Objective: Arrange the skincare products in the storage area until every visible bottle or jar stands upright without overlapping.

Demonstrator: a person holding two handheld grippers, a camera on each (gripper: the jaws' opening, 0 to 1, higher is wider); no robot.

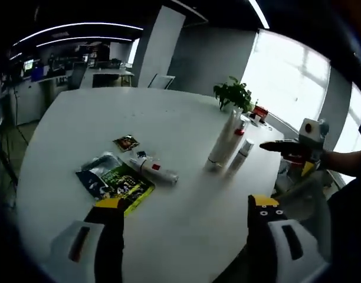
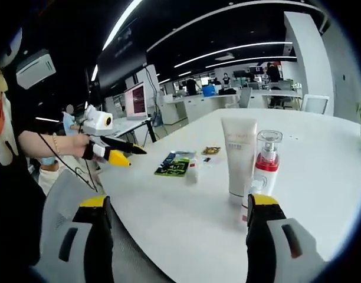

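On the white worktop [image 1: 168, 224], a white tube [image 1: 223, 141] stands upright on its cap, with a clear-capped pump bottle [image 1: 241, 154] upright just beside it. Left of these, a small white bottle with a red band [image 1: 154, 170] lies on its side against a green and black sachet [image 1: 115, 183]; a small dark packet [image 1: 126, 142] rests nearby. Both grippers hover off the worktop edge: the left gripper [image 1: 183, 215] has its jaws spread and empty, and the right gripper [image 2: 177, 212] likewise. A potted plant [image 1: 233, 94] stands behind the tube.

Black, yellow-tipped jaws on each hand-held gripper [image 2: 177, 203] (grey bodies); seemingly dark sleeves
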